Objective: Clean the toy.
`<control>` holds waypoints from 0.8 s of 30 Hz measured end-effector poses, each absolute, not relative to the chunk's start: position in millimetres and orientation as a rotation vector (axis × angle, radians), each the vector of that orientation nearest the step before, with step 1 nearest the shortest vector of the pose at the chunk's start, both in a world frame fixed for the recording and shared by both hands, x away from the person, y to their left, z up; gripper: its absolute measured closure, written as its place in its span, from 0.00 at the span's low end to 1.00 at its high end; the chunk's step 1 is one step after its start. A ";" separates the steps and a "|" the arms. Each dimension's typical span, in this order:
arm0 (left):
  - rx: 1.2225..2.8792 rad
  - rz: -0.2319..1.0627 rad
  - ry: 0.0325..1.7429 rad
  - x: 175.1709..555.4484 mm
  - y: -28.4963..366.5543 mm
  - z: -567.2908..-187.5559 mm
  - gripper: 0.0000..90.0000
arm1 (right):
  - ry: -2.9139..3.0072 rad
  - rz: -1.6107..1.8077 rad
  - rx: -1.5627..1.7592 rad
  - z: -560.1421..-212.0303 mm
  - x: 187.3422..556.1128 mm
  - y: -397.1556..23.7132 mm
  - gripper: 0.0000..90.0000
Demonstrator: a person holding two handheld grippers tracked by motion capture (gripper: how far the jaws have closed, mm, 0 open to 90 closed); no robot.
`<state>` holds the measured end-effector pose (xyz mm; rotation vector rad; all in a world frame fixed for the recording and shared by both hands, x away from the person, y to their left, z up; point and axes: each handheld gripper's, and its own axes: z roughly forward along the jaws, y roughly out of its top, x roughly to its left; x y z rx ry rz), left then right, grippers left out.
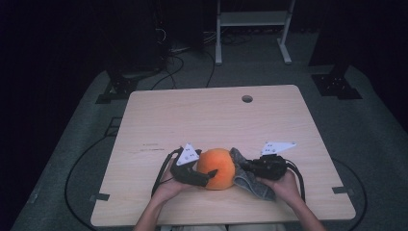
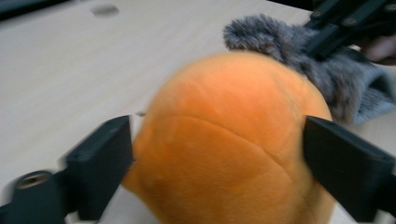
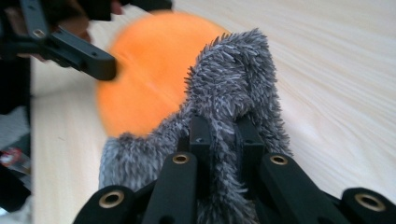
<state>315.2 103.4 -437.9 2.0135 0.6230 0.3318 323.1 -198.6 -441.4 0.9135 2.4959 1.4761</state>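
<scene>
The person's 2 hands come in from the near edge of the wooden desk (image 1: 159, 115), each holding a tool. The left tool (image 1: 208, 177) has its jaws spread wide on either side of an orange plush ball (image 1: 216, 168); in the left gripper view the ball (image 2: 233, 140) sits between the 2 black jaws, which stand right at its flanks, though the blur hides whether they press on it. The right tool (image 1: 243, 166) has its jaws pressed together, pinching a grey fuzzy cloth (image 1: 250, 180); in the right gripper view the cloth's pile (image 3: 233, 93) bunches up between the 2 jaws. The cloth lies touching the ball's right side, and both rest near the front middle of the desk. A round hole (image 1: 247, 98) sits near the far edge.
</scene>
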 end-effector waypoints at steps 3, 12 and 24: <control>2.031 0.431 0.603 307.6 95.7 -436.3 0.33 | 2.463 1.513 0.889 -428.9 319.9 -199.1 0.89; 2.027 0.405 0.546 303.0 89.0 -426.9 0.16 | 2.472 1.531 0.756 -422.8 311.5 -181.8 0.89; 2.016 0.476 0.493 295.0 80.3 -423.2 0.27 | 2.457 1.525 0.675 -412.1 306.0 -174.8 0.89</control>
